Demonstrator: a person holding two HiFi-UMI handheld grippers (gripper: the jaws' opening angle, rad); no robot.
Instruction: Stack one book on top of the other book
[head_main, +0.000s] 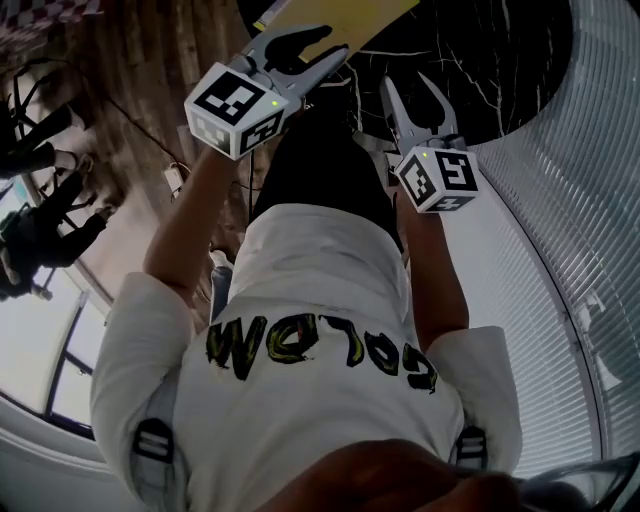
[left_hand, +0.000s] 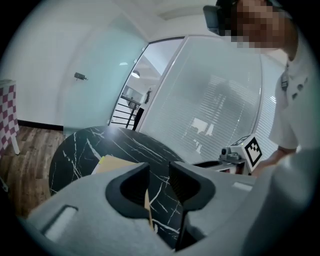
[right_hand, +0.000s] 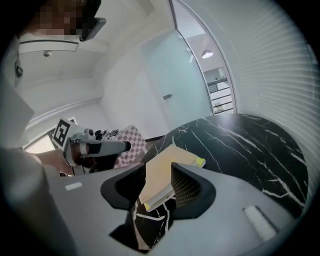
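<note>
Left gripper (head_main: 316, 50) and right gripper (head_main: 405, 85) both released, empty, hovering over bench (head_main: 480, 60); books (head_main: 345, 18) at 12 o'clock look stacked. Next: pull clear.

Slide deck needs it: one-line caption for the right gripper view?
Right gripper, jaws apart, framing a yellow book on the black marble table; left gripper alongside.

Yellow-tan book (right_hand: 162, 175), black table (right_hand: 250, 145) with white veins, brown wood-grain floor (head_main: 150, 60).
</note>
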